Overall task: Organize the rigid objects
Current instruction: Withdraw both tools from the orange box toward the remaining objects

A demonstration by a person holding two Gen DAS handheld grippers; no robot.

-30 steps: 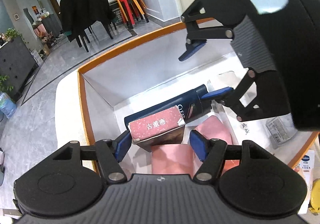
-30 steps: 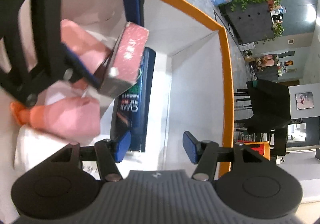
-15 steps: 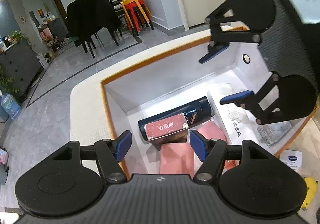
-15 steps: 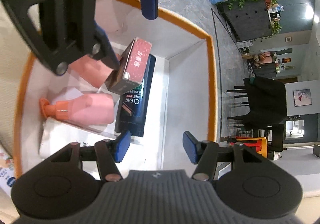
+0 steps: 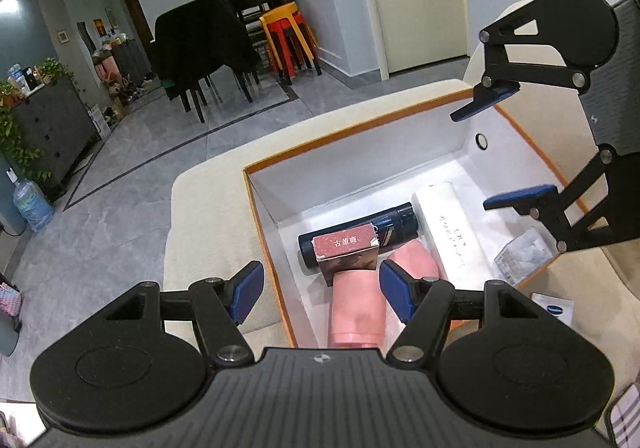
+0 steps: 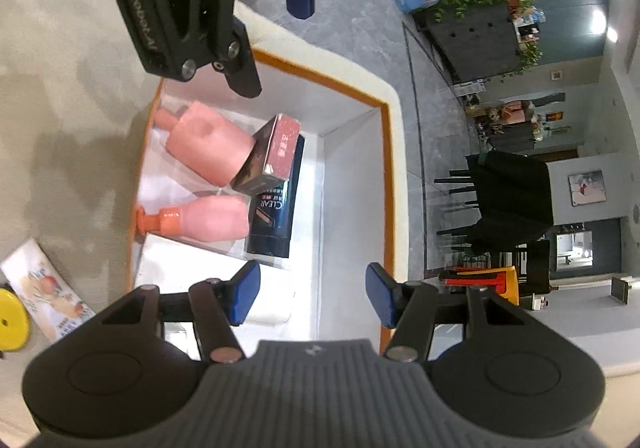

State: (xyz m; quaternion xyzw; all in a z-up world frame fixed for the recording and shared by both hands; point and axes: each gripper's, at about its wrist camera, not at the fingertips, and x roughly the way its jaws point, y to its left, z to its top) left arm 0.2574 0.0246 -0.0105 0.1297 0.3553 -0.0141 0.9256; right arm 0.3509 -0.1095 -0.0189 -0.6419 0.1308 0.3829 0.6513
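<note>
Rigid objects lay gathered in the orange-rimmed white box [image 5: 256, 208], which sat on a cream cushioned surface, perhaps a sofa. Judging by that, a placing step looked finished: both tools hung above the box, empty. The left tool [image 5: 318, 290] had its blue pads spread wide, and so did the right tool [image 6: 312, 298], nothing between either pair. The next move probably called for swinging a tool toward a loose item outside the box, such as the yellow disc [image 6: 12, 318] at nine o'clock in the right wrist view, lying on a printed leaflet [image 6: 44, 296].

Inside the box, the white tube [image 5: 452, 232] lay at three o'clock in the left wrist view. Beside it were two pink bottles [image 6: 210, 142], lying side by side, one with an orange cap. The dark blue CLEAR bottle [image 6: 274, 214] lay against the far wall, toward twelve o'clock. Smallest, the red-topped carton [image 5: 346, 244] rested tilted on it, touching a pink bottle. A clear plastic pack [image 5: 520, 256] sat at the box's four-o'clock corner.
</note>
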